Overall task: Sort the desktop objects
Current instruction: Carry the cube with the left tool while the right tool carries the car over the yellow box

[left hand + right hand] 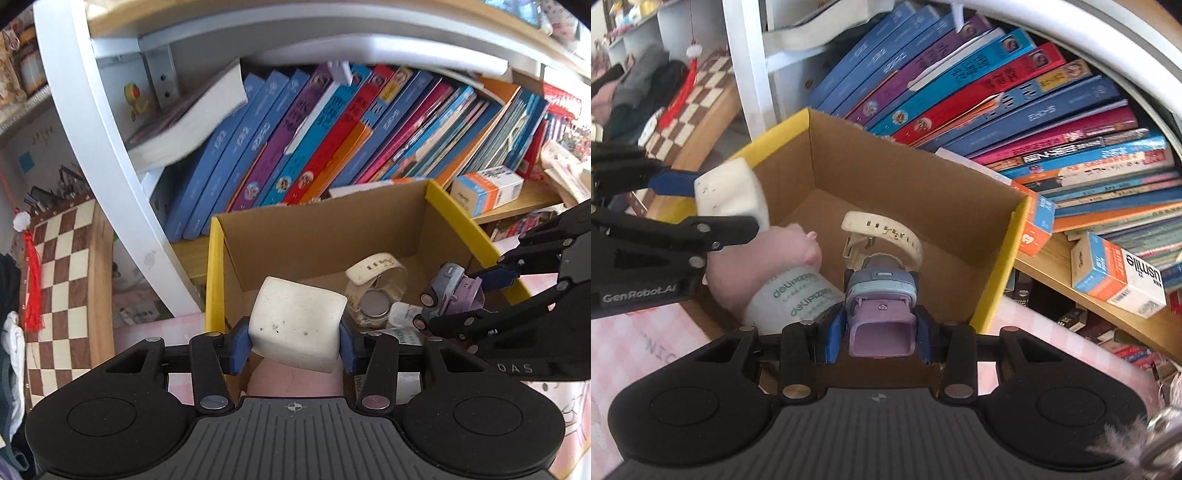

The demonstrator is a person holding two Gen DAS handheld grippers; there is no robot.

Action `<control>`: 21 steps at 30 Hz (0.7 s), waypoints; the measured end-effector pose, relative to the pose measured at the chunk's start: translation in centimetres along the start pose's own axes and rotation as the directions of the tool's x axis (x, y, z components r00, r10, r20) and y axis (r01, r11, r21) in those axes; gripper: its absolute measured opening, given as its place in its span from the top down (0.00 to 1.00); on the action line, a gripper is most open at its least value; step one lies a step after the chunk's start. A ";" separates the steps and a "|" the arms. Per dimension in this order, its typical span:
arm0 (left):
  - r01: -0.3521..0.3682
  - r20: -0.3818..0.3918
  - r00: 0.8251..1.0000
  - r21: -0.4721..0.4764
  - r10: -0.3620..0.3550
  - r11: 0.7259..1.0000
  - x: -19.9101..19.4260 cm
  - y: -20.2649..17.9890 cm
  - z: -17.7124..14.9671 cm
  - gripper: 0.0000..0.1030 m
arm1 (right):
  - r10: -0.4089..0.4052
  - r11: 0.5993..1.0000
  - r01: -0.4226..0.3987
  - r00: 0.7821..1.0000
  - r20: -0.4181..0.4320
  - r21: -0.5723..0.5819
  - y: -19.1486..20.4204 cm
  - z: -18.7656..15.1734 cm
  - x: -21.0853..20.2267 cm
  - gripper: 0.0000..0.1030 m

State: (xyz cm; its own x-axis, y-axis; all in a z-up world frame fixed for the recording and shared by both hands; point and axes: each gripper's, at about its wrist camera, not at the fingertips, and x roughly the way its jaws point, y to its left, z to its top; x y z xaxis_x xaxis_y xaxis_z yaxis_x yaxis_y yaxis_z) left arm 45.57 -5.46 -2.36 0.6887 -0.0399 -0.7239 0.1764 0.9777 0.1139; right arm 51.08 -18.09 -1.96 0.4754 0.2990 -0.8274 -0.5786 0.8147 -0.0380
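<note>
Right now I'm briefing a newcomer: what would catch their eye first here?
Two loaded tools above a yellow-rimmed cardboard box: the left hand-held gripper clamps a white block, the right hand-held gripper a purple toy car. In the box lie a cream watch and a bottle; behind it leans a row of books.

Leaning books fill the shelf — chessboard stands left.

You see a yellow-rimmed brown box, white block, lilac-grey toy car, brown-cream checkered board.
</note>
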 end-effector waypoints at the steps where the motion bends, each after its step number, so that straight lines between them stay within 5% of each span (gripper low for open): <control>1: 0.000 -0.009 1.000 0.001 0.000 1.000 0.4 0.0 -0.1 0.55 | 0.005 1.000 -0.005 1.000 -0.006 -0.006 0.0 0.0 0.3 0.64; 21: 0.001 -0.063 0.998 -0.037 -0.003 0.999 3.0 0.5 -0.7 0.51 | -0.026 1.000 0.026 0.998 0.051 -0.006 0.9 3.3 2.8 0.63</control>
State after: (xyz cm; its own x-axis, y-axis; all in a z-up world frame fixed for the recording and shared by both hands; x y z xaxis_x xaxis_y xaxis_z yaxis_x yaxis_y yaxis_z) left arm 47.27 -4.98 -4.98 0.6426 -0.0303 -0.7656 0.1509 0.9846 0.0877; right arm 54.03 -14.86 -2.49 0.5234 0.3029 -0.7965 -0.5701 0.8191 -0.0631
